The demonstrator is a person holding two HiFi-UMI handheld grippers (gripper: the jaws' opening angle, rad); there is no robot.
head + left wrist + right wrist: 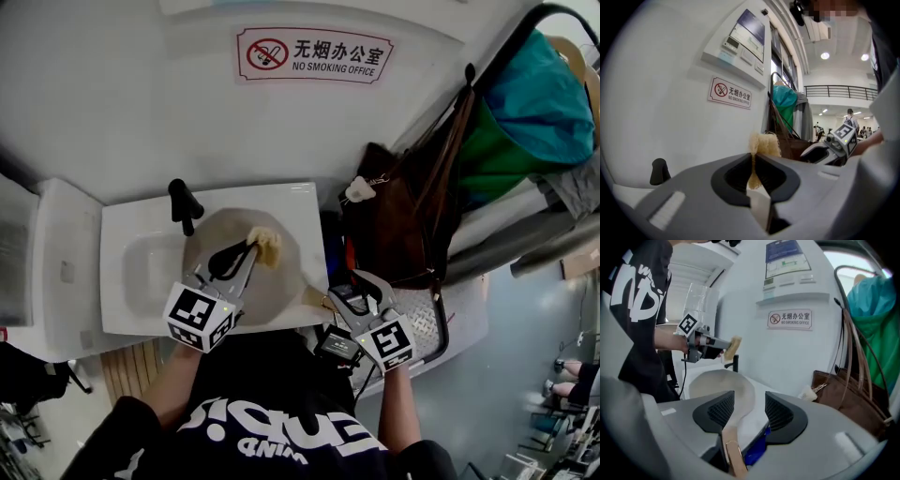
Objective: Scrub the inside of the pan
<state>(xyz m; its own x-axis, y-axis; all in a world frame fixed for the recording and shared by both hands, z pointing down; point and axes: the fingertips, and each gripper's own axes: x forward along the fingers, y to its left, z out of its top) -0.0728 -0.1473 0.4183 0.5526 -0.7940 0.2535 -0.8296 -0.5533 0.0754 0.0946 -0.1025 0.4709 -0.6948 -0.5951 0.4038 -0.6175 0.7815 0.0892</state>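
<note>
Head view: pan (272, 292) sits on the white sink (127, 281), its handle (314, 298) toward the right tool (345, 292).
Left tool (753, 172): clamped on a sponge (764, 143), held over the pan with the forearm reaching forward.
Right tool: jaws apart with the handle between them, unclamped.
Doing it well: steady the handle first, then press the sponge down in circles.

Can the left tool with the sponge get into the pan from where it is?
Probably yes: the left tool holds the sponge right above the pan, whose inside lies open.
</note>
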